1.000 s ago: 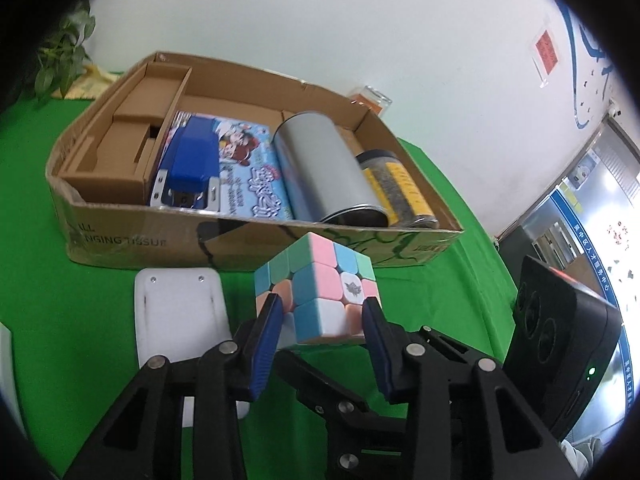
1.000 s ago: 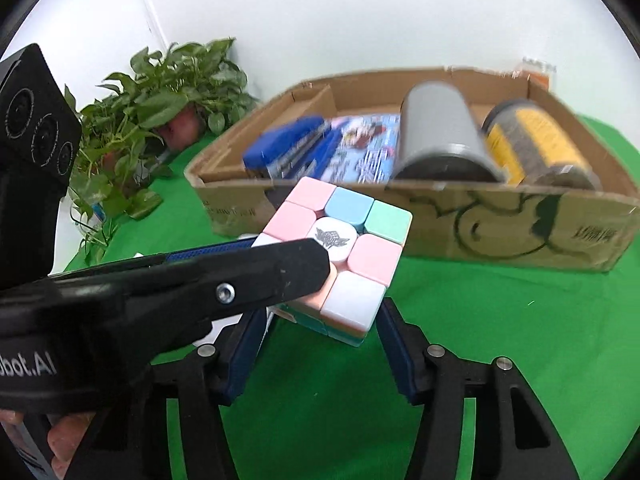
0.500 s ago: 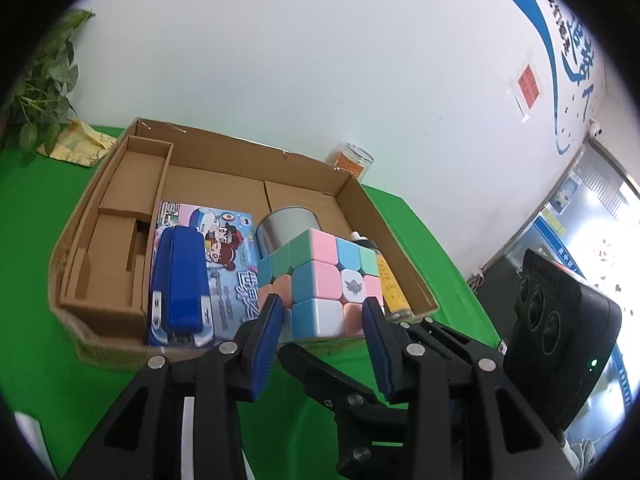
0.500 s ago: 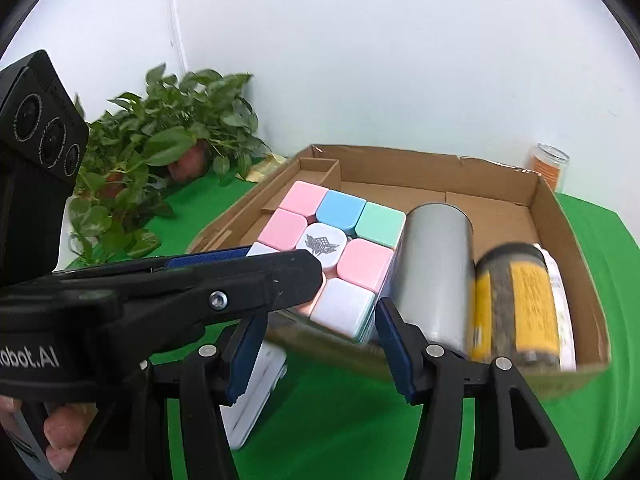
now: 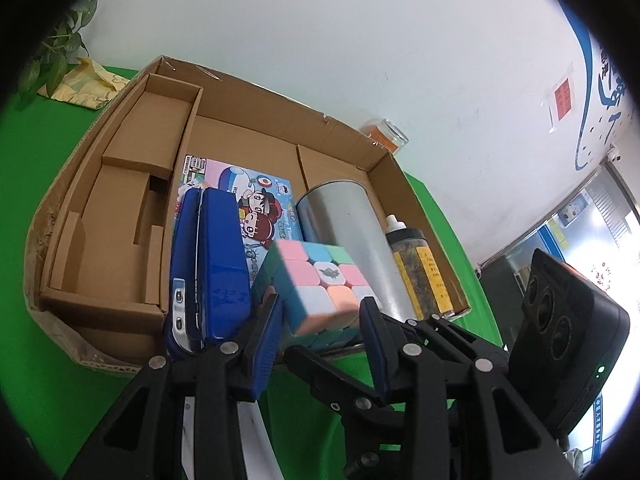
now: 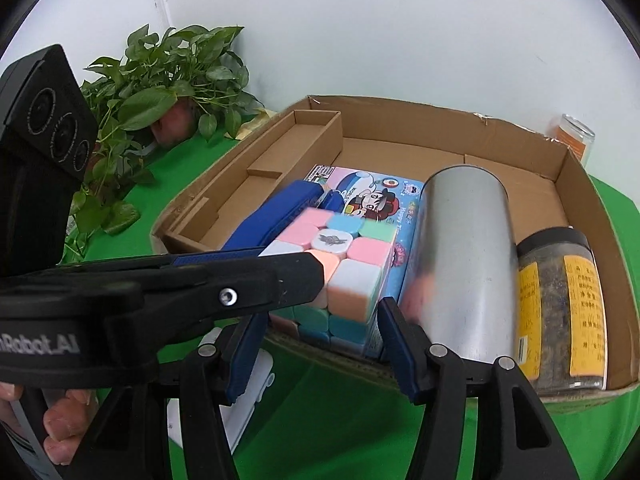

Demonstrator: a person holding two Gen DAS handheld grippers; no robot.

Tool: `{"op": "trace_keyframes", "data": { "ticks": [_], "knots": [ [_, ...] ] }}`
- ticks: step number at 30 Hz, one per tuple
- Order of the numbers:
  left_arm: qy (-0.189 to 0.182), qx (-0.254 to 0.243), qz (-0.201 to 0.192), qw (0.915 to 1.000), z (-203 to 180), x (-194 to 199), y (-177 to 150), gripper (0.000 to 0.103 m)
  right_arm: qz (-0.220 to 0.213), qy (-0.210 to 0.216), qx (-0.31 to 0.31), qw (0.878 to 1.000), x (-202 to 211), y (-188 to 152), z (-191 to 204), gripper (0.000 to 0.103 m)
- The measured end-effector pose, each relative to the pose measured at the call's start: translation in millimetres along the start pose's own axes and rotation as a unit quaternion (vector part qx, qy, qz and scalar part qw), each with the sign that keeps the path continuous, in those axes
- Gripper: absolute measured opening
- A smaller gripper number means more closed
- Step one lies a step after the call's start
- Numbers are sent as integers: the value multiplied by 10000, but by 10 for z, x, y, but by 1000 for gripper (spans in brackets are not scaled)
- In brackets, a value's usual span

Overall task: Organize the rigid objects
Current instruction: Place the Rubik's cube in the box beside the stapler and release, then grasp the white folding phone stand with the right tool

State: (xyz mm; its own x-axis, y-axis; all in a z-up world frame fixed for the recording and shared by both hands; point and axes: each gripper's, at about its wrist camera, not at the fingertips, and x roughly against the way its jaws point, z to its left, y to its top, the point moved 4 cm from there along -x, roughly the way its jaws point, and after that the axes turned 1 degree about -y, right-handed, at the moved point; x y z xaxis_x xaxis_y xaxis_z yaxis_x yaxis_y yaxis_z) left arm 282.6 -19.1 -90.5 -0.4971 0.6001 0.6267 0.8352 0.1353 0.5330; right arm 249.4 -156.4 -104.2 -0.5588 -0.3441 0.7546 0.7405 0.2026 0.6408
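Right now my left gripper (image 5: pixel 320 320) clamps the pastel plastic puzzle cube (image 5: pixel 320 284) above the brown cardboard box (image 5: pixel 120 152); my empty right gripper (image 6: pixel 320 344) gapes below. Loosening early could bounce it off the steel cylinder (image 5: pixel 352 240) just ahead.

green table (image 6: pixel 440 432) | on it: cardboard box (image 6: pixel 452 120), potted plant (image 6: pixel 168 80), glass jar (image 6: pixel 576 136)

A brown corrugated cardboard box (image 5: pixel 120 216), matt and rough-edged, holds a brushed silver metal cylinder (image 6: pixel 464 248) with a dull sheen. Beside it lie a glossy blue plastic stapler (image 5: pixel 212 268) and a smooth pastel plastic puzzle cube (image 5: pixel 320 284). The surface (image 6: pixel 332 420) wears matt green cloth.
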Motion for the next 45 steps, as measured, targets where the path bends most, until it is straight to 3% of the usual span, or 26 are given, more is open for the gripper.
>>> {"op": "trace_keyframes", "data": {
  "ticks": [10,12,14,15,17,23,29,34,41,45],
  "knots": [
    [65,-70,211,9997,-18,67,-173,38,-83,-39,-13,10000,294,-214,86,61],
    [249,-184,79,9995,-32,195,-250,46,-202,-127,-34,9997,408,-327,105,74],
    [451,-295,17,9985,-24,325,-357,63,-221,11,2,9998,478,-514,212,88],
    [601,-336,-15,9976,7,399,-440,73,-164,124,62,9998,480,-599,276,90],
    [738,-287,17,9969,88,458,-566,76,-62,342,201,9992,457,-810,428,91],
    [1035,252,722,9917,442,292,-926,76,258,631,88,9976,256,-1151,616,89],
    [546,492,945,9928,502,174,-1044,74,255,636,144,9975,145,-1161,729,81],
    [180,607,994,9930,497,200,-1071,60,284,783,-28,9965,145,-1206,659,79],
    [-387,388,988,9936,98,233,-1119,56,452,1311,-768,9874,345,-1414,324,72],
    [-1064,55,1234,9866,-333,117,-1240,56,395,1296,-1395,9809,642,-1628,-54,71]
  ]
}}
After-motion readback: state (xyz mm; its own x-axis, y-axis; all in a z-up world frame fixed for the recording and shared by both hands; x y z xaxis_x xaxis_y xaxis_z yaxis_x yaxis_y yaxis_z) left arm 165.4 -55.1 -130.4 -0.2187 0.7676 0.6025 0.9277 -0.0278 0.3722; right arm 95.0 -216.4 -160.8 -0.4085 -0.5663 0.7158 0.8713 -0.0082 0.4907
